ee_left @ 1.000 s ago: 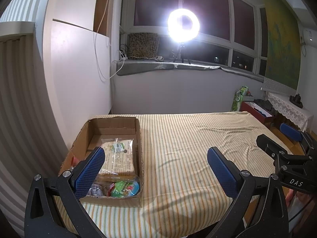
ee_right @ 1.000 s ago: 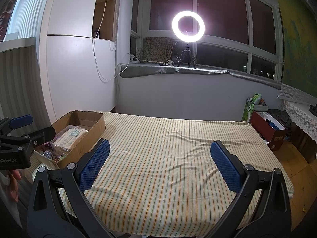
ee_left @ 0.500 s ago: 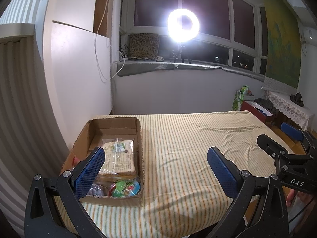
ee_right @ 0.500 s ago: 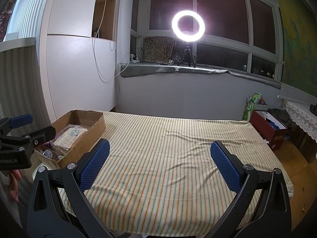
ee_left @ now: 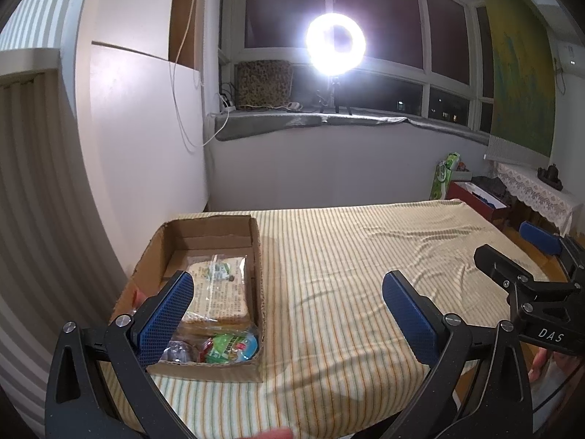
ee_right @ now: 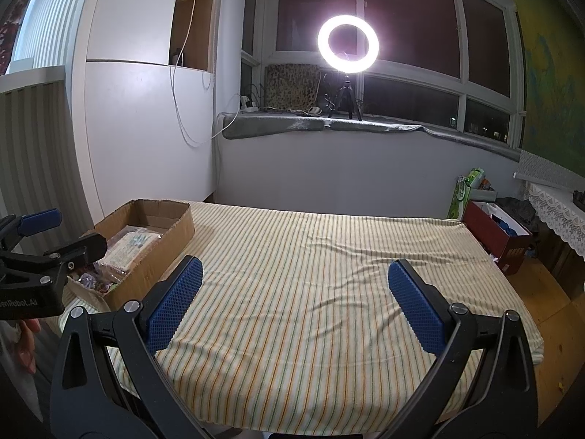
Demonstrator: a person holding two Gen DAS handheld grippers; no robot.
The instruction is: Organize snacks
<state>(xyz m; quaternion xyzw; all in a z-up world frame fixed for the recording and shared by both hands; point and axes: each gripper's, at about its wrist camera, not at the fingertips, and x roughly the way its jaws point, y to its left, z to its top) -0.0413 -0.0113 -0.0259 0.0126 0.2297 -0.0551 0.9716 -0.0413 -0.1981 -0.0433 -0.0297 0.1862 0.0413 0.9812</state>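
Left wrist view: left tongs [ee_left: 285, 314] wide apart, empty, hovering over the near end of the cardboard box [ee_left: 256, 256] at the left edge of the striped table [ee_left: 347, 274]. Right tongs [ee_right: 296, 300] also apart and empty, over bare cloth, well away from the box.

Snacks all sit inside the box: a flat cracker pack [ee_left: 219, 289] on top, and a green round cup [ee_left: 234, 344] plus small wrapped bits at the near end. No loose snacks visible on the table, so the task looks near done or about to restart; can't tell which.

If the next step is a pick from the box: come straight down, straddle the pack across its short side, keep clear of the cardboard walls.

Pack's long axis runs along the box's length, pointing away from the camera toward the window wall. It lies flat, label up.
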